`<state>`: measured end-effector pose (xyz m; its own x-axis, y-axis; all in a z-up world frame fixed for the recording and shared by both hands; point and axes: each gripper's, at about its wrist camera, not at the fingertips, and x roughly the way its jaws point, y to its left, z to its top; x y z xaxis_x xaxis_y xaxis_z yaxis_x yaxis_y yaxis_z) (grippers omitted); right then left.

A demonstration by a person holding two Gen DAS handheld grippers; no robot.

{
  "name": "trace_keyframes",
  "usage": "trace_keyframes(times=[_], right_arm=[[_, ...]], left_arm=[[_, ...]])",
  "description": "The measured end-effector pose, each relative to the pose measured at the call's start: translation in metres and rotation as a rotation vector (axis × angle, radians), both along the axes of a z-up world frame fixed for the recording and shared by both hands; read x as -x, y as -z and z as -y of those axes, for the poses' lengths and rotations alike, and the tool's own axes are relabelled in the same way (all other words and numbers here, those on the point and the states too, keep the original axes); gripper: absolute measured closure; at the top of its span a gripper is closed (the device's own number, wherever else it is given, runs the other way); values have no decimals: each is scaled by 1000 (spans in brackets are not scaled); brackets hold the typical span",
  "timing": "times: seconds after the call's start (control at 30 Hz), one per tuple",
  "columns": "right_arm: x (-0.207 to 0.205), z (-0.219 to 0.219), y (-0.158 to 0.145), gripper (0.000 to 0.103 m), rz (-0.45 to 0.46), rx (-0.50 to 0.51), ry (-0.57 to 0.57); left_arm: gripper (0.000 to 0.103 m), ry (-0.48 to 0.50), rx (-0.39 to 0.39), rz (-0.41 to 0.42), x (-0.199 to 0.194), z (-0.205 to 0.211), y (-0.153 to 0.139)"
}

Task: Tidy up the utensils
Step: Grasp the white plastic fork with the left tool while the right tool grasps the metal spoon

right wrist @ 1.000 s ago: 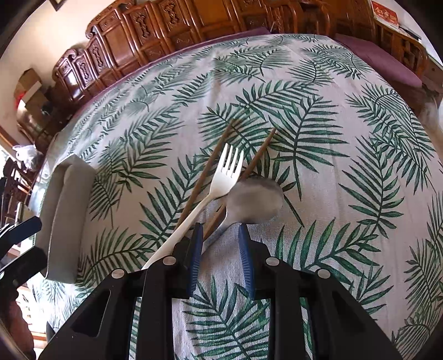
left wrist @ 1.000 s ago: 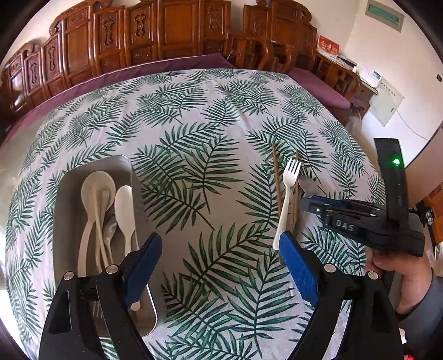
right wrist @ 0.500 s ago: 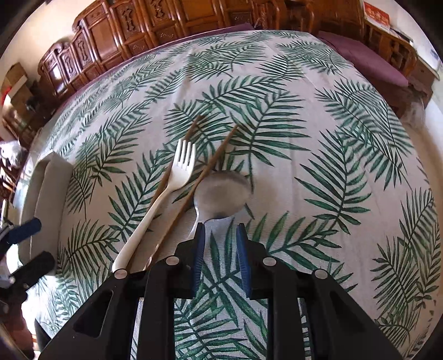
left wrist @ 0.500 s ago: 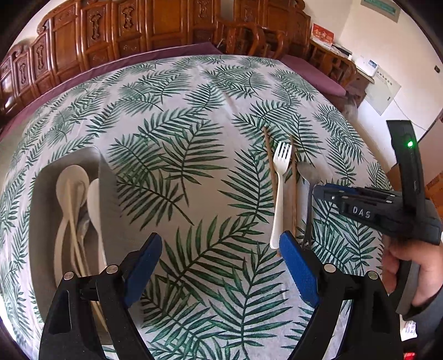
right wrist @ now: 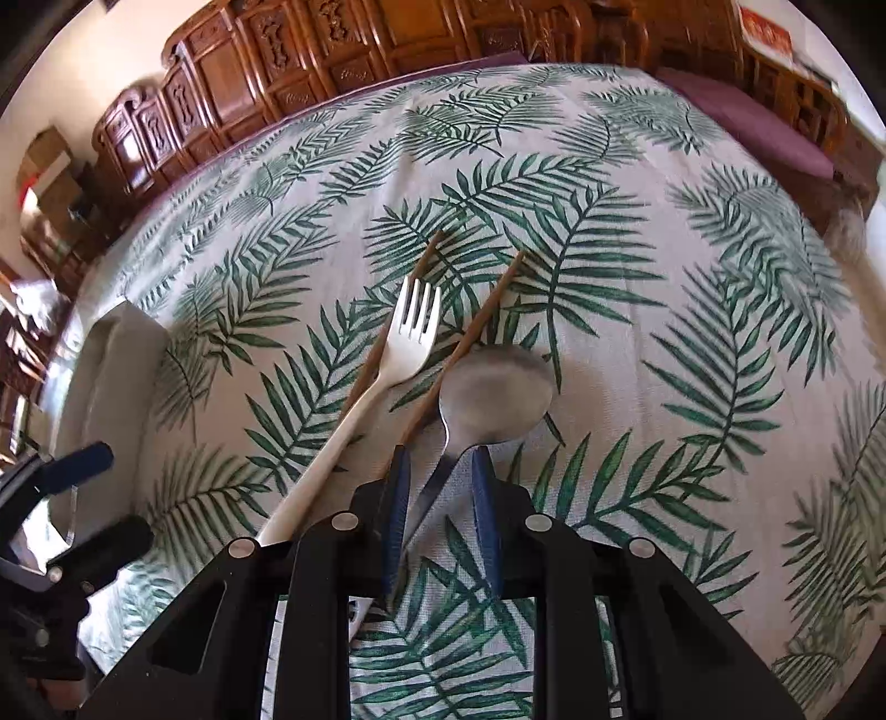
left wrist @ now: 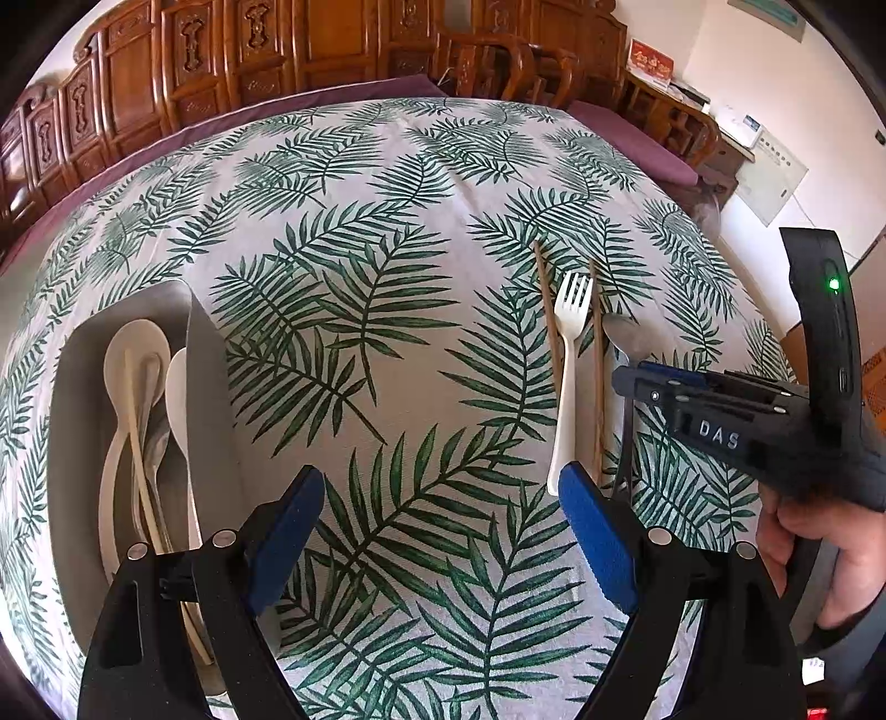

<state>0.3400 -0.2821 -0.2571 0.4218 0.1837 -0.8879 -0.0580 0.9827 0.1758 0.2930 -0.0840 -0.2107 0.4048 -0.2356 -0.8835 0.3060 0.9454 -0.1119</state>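
A white plastic fork (right wrist: 398, 354), two brown chopsticks (right wrist: 482, 315) and a metal spoon (right wrist: 495, 393) lie side by side on the leaf-print tablecloth. My right gripper (right wrist: 440, 465) is low over the spoon's handle. Its blue pads stand narrowly apart on either side of the handle, with cloth showing in the gaps. In the left wrist view the same gripper (left wrist: 628, 382), held by a hand, sits over the spoon (left wrist: 623, 338) beside the fork (left wrist: 565, 399). My left gripper (left wrist: 440, 482) hangs wide open above bare cloth, nothing between its fingers.
A grey metal tray (left wrist: 207, 387) on the left holds several pale spoons (left wrist: 138, 354) and a metal one. Carved wooden chairs (left wrist: 249, 50) ring the far side of the round table. The table edge drops off at the right, near a wall.
The right gripper's jaws have narrowed and settled around the spoon's handle, away from the chopstick. The left gripper drifted slightly toward the loose utensils and stayed open.
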Motion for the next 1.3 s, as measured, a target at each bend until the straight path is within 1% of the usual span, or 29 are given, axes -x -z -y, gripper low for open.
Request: trace_keyframes(times=[0.1, 0.2, 0.23, 0.37, 0.43, 0.47, 0.5, 0.57, 0.63, 0.7, 0.73, 0.77, 0.83, 0.9, 0.93, 1.03, 1.17, 1.23, 1.27, 1.3], right_arm=[[2, 1, 0, 81, -9, 44, -22], [5, 11, -1, 83, -21, 65, -32], [7, 15, -1, 86, -24, 75, -40], [15, 31, -3, 93, -23, 115, -57], [19, 39, -3, 94, -16, 131, -59], [21, 43, -3, 95, -14, 128, -59], [23, 47, -3, 95, -12, 120, -59], [26, 55, -2, 95, -8, 95, -57], [27, 58, 0, 94, -8, 75, -54], [30, 57, 0, 94, 4, 76, -60], [31, 56, 0, 94, 10, 81, -64], [31, 56, 0, 94, 12, 84, -65], [31, 55, 0, 94, 16, 85, -67], [32, 56, 0, 94, 20, 82, -67], [32, 55, 0, 94, 22, 81, -67], [32, 56, 0, 94, 30, 81, -64], [34, 55, 0, 94, 36, 89, -60], [34, 55, 0, 94, 37, 90, -59], [34, 55, 0, 94, 36, 89, -59], [34, 55, 0, 94, 35, 87, -59]], left_arm=[[20, 5, -5, -3, -3, 4, 3], [20, 19, -11, -8, -5, 13, 8], [20, 26, -8, -10, -5, 16, 10], [21, 55, -5, -14, -10, 32, 14], [27, 83, -12, -12, -13, 44, 17], [33, 95, -19, -14, -15, 50, 19], [35, 105, -27, -19, -17, 55, 21], [45, 125, -43, -30, -20, 64, 28], [51, 142, -63, -38, -22, 73, 33], [57, 155, -72, -42, -24, 78, 36], [61, 158, -77, -42, -24, 79, 37], [63, 158, -88, -40, -24, 81, 39], [63, 163, -115, -26, -25, 85, 39], [67, 165, -129, -23, -27, 87, 40], [73, 164, -129, -24, -28, 87, 40], [84, 156, -124, -31, -30, 83, 39], [91, 140, -105, -32, -31, 75, 33], [92, 131, -92, -28, -32, 72, 29], [101, 127, -84, -25, -32, 70, 28], [103, 124, -78, -22, -32, 69, 25]])
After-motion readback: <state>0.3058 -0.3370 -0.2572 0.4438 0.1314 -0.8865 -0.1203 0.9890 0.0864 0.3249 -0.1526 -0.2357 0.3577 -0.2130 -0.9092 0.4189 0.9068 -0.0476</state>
